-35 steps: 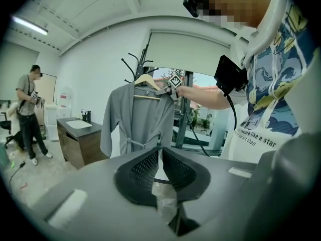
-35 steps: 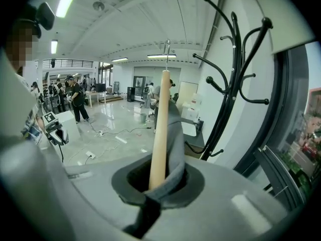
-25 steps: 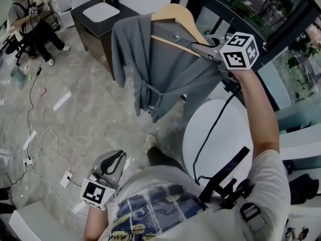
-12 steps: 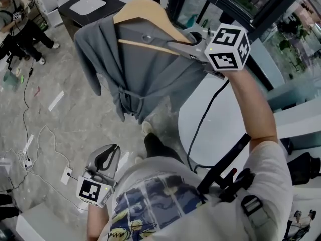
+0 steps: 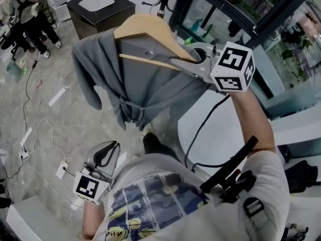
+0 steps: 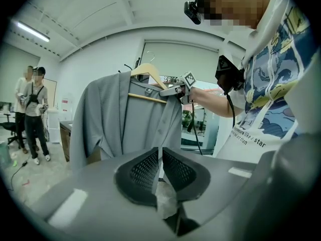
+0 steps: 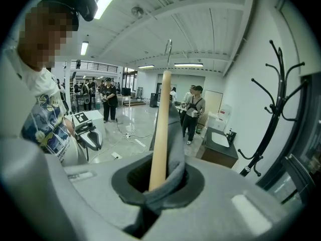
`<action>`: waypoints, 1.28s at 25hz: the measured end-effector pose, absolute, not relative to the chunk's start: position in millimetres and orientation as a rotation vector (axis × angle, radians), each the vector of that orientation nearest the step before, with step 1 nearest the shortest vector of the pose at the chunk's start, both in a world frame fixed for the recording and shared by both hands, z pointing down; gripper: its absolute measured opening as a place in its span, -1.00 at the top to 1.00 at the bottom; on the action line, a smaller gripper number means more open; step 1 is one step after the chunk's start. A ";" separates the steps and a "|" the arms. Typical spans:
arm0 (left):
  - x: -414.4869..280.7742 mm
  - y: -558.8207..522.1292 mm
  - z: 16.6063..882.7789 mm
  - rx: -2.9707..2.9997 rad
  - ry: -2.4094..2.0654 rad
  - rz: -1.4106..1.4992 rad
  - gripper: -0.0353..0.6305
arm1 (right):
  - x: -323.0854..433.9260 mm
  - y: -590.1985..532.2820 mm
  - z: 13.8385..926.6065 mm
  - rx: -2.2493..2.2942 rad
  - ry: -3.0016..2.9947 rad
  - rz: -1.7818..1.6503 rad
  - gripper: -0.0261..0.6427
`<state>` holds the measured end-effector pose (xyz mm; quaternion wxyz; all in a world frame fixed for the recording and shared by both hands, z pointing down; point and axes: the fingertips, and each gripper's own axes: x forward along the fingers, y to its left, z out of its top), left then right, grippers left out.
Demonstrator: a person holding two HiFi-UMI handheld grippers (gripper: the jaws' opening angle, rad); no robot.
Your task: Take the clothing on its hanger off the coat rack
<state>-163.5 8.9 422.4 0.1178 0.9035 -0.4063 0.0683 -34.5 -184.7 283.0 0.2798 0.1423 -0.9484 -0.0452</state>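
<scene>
A grey garment (image 5: 135,79) hangs on a wooden hanger (image 5: 145,26). My right gripper (image 5: 176,62) is shut on the hanger's shoulder and the cloth over it. In the right gripper view the wooden bar (image 7: 159,129) and grey cloth (image 7: 174,144) are clamped in the right gripper (image 7: 158,182), and the metal hook (image 7: 169,46) stands free in the air. The black coat rack (image 7: 273,109) is apart, to the right. My left gripper (image 5: 105,153) hangs low by the person's hip, shut and empty. The left gripper view shows the left gripper (image 6: 160,157) facing the garment (image 6: 125,119).
A dark cabinet with a white basin (image 5: 98,6) stands behind the garment. People (image 5: 25,19) stand at the far left. Cables and a power strip (image 5: 22,152) lie on the stone floor. A white round table (image 5: 220,129) is at the right, with glass walls (image 5: 241,9) beyond.
The right gripper has carried the hanger and garment leftward and nearer in the head view, away from the window side. The left gripper has stayed low and shut.
</scene>
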 end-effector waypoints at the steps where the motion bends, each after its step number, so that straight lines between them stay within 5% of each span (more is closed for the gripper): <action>1: -163.3 10.0 421.8 2.646 -1.186 0.193 0.80 | -35.0 -181.3 284.1 0.376 -2.543 -0.120 0.90; 32: -167.0 13.3 431.8 2.660 -1.126 0.213 0.80 | -40.4 -141.6 310.2 0.363 -2.518 -0.132 0.90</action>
